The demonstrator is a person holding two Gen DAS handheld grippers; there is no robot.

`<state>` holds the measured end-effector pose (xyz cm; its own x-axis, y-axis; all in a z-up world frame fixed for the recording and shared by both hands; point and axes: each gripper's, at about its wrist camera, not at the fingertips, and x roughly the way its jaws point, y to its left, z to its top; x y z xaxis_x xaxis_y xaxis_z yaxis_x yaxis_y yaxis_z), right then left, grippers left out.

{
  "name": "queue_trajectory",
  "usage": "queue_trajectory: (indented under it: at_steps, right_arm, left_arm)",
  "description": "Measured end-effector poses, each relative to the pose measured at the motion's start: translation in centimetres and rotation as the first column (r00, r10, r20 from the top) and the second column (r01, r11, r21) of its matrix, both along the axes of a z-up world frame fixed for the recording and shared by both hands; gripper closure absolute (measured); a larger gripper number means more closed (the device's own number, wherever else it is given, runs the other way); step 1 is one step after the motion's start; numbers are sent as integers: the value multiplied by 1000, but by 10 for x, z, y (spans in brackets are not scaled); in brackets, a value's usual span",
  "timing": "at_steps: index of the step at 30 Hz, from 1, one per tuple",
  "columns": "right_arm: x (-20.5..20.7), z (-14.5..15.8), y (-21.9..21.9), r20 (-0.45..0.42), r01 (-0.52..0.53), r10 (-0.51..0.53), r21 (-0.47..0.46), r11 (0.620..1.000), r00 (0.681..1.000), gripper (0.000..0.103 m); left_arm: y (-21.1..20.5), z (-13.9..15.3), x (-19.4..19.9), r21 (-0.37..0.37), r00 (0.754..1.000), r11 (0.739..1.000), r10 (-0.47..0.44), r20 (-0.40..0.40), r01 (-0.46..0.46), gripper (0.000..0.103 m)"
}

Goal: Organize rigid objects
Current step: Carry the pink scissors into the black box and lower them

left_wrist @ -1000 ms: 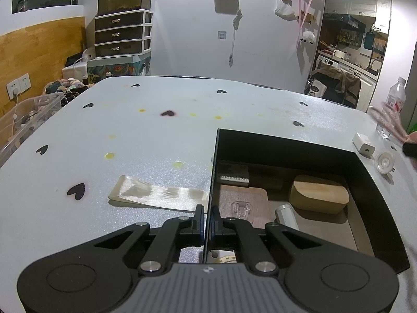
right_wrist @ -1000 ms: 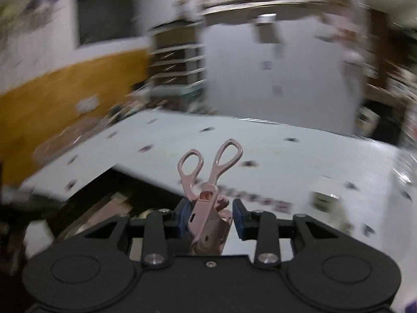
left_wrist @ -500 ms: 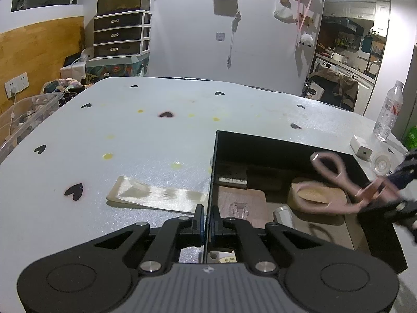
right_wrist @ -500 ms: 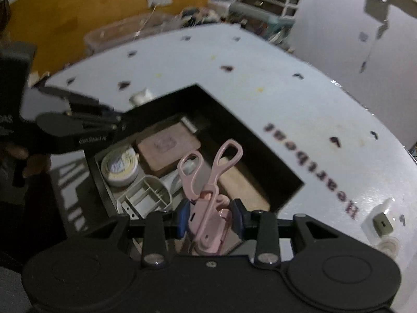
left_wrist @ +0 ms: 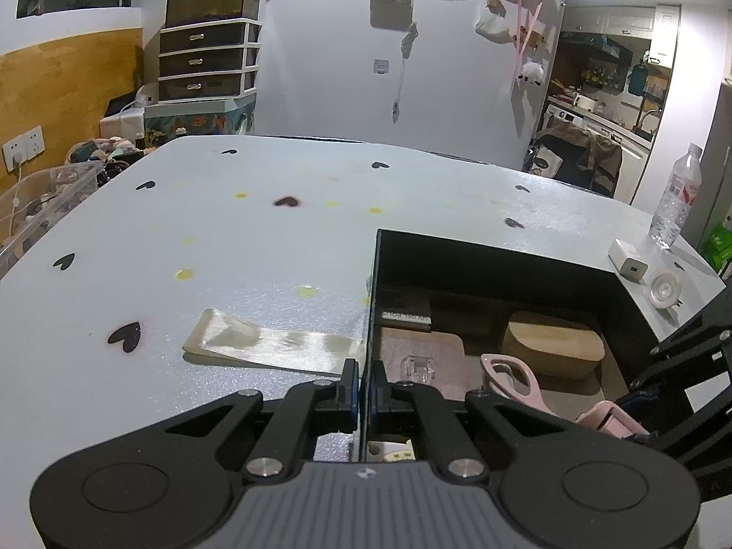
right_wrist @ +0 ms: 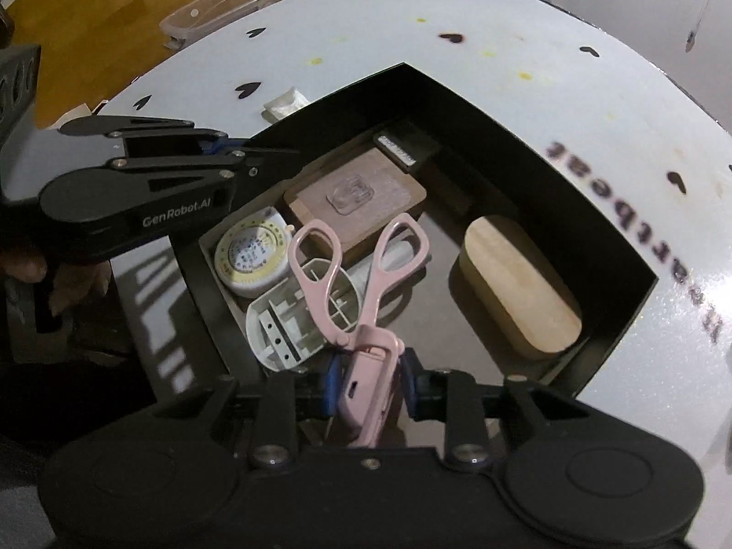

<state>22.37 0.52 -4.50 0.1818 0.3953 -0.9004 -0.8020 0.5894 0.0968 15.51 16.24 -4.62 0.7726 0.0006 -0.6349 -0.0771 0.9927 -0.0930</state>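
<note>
My left gripper (left_wrist: 361,386) is pressed together on the thin left wall of the black box (left_wrist: 494,260), pinching that wall between its pads; in the right wrist view it (right_wrist: 219,146) reaches in from the left over the box rim (right_wrist: 517,132), with a hand (right_wrist: 27,270) behind it. Left of the box on the white table (left_wrist: 228,228) lies a strip of clear film (left_wrist: 274,343), its near end touching the box wall.

Inside the box, at the left corner nearest me, sits a round tape measure (right_wrist: 254,256). Just beside it is a white plastic frame (right_wrist: 293,320), and behind both a brown pad (right_wrist: 357,201) with a clear hook (right_wrist: 350,190) on top. A small dark box (right_wrist: 402,146) with a label stands at the far wall. To the right, apart from the pad, lies a wooden oval case (right_wrist: 517,283).

My right gripper (right_wrist: 368,389) hangs over the near part of the box, pointing steeply down. Its jaws are closing, and the folded pink scissors (right_wrist: 361,302) sit between them by the sheath end, pads on either side of it, the finger loops sticking out over the white frame and pad. From the left view the scissors (left_wrist: 512,379) appear low in the box, in front of the oval case (left_wrist: 553,347).

On the table right of the box are a white charger (left_wrist: 629,263), a clear round cap (left_wrist: 663,288) and a water bottle (left_wrist: 677,201).
</note>
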Motion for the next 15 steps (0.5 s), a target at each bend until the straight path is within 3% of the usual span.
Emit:
queue_trajectory:
  at_steps: [5, 8, 15]
  right_arm:
    - [2, 8, -8, 34, 44, -43, -25, 999, 998, 71]
    - [2, 15, -14, 13, 56, -56, 0, 998, 998, 53]
    - [-1, 31, -23, 3, 73, -73, 59, 996, 997, 53]
  left_arm:
    - [1, 0, 0, -2, 1000, 1000, -3, 1, 3, 99]
    - [1, 0, -1, -4, 1000, 1000, -2, 2, 2, 99]
    - [1, 0, -1, -5, 1000, 1000, -2, 2, 2, 99]
